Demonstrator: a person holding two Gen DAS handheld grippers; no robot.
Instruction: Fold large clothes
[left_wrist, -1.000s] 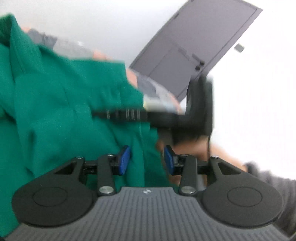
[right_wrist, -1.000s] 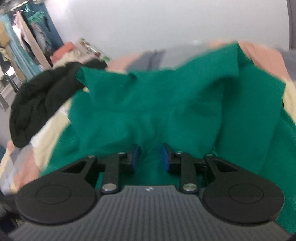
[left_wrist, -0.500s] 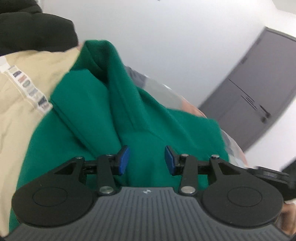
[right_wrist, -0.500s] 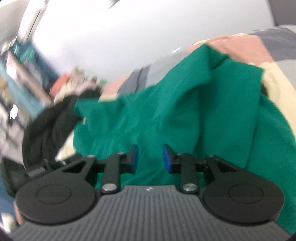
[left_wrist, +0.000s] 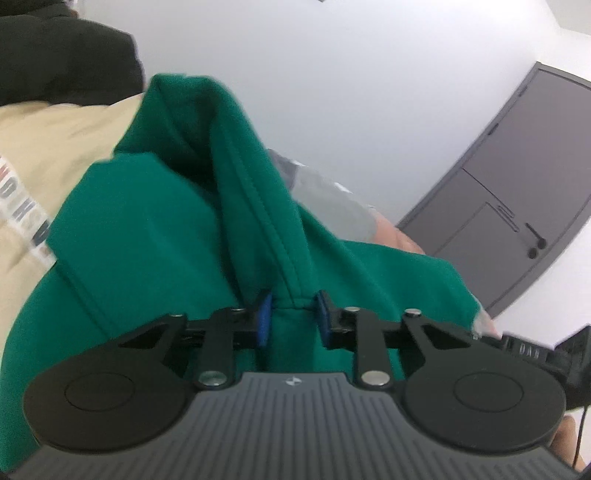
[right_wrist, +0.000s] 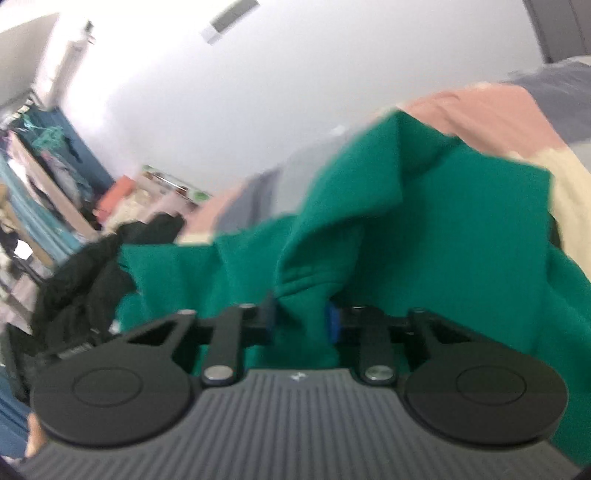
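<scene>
While both claws had just been closing, each ended up pinching a fold of the green garment (left_wrist: 155, 236). The left claw (left_wrist: 291, 317) gripped a stitched seam ridge that rose from its blue pads (left_wrist: 263, 317) up toward a peaked fold near the wall (left_wrist: 351, 74). The right claw (right_wrist: 301, 319) clamped a bunched wad of the same green cloth (right_wrist: 424, 236) between its pads (right_wrist: 332, 323).

The garment lay spread over a bed with a patchwork cover of pink, grey and cream (right_wrist: 491, 110). A beige garment with a lettered strip (left_wrist: 48, 147) lay to the garment's left in the left wrist view, touching it, with a black garment (left_wrist: 62, 62) behind that. A grey door (left_wrist: 517, 192) stood at right. In the right wrist view, black clothing (right_wrist: 85, 273) lay at the green garment's left edge, with a cluttered clothes rack (right_wrist: 40, 177) farther off, blurred.
</scene>
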